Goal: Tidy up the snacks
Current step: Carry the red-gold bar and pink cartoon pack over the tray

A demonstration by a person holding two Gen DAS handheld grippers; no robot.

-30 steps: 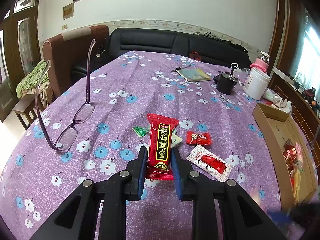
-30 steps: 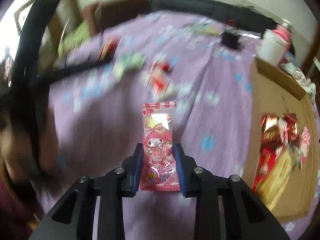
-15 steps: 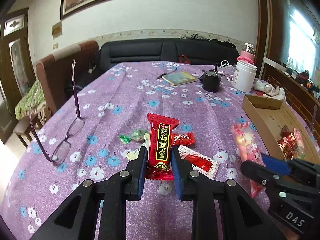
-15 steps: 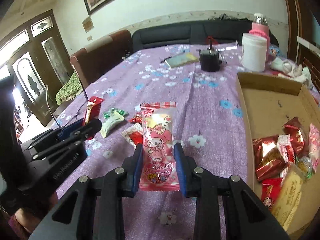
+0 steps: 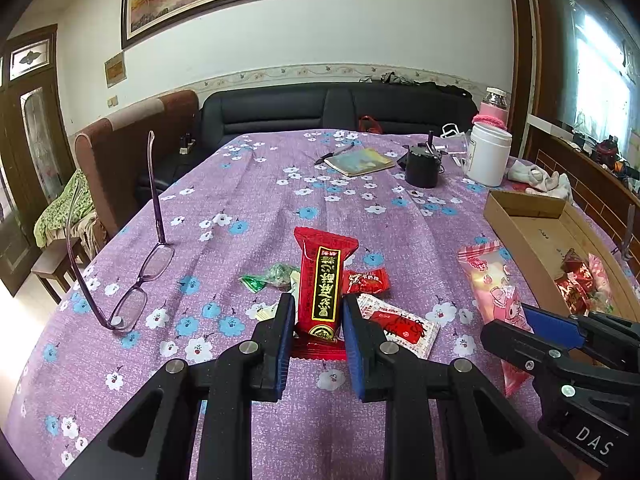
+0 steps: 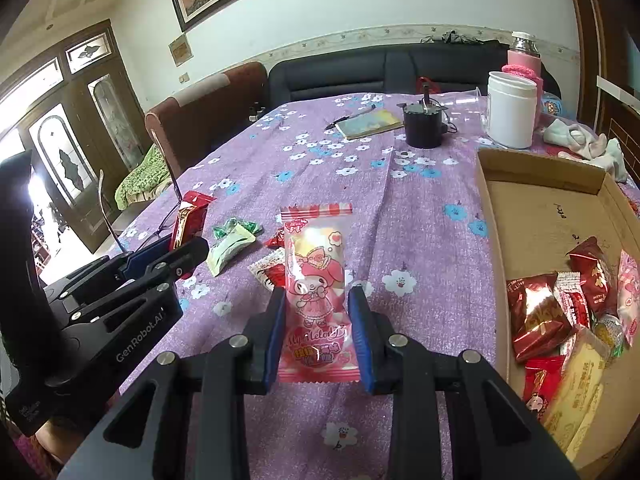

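You've got both hands loaded. Your right gripper [image 6: 316, 336] is clamped on the pink cartoon candy bag [image 6: 314, 292], the bag standing up between the pads with its long axis running straight out ahead along the fingers, crimped top end farthest from you. Your left gripper [image 5: 316, 336] is clenched on the red bar wrapper [image 5: 323, 284] the same way, upright in the jaws, gold-and-black label facing you, lifted clear of the purple flowered tablecloth [image 5: 248, 208].

What matters now is the cardboard box [image 6: 540, 172]. It lies to the right of your right gripper, just beside it, open-topped, with wrapped snacks piled at its near end and bare floor further up. From your left gripper the cardboard box sits well off to the right, beyond the other claw, which shows at the right edge of the left view.

So the right hand is the nearer one, I'd say; a short swing to its right puts the pink bag over the rim. The left has to cross more cloth, passing over the loose snacks ahead of it: the small red packet [image 5: 366, 281], the white-and-red sachet [image 5: 400, 326], the green candy [image 5: 266, 276].
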